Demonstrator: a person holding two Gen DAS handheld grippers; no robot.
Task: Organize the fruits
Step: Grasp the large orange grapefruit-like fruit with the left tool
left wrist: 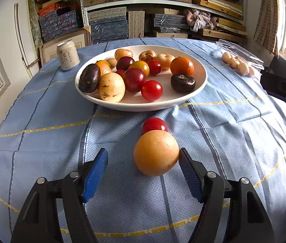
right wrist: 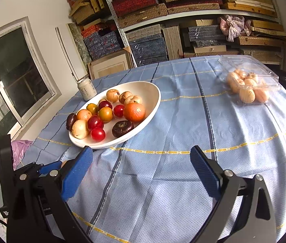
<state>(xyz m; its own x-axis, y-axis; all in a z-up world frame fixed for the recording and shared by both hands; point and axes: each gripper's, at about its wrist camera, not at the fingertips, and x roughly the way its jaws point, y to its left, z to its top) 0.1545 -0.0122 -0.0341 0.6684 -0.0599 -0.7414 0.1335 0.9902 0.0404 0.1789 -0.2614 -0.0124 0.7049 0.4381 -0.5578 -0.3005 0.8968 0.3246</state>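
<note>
A large yellow-orange fruit lies on the blue tablecloth, with a red tomato just behind it. My left gripper is open around the fruit: the right pad is at its side and the left pad stands well apart. Further back, a white plate holds several mixed fruits. My right gripper hangs open over bare cloth, with nothing between its fingers. In the right wrist view the plate is ahead to the left and my left gripper shows at the lower left.
A pale can stands left of the plate. At the far right of the table is a clear plastic box of pale fruits. Shelves stacked with boxes rise behind the table. A window is on the left.
</note>
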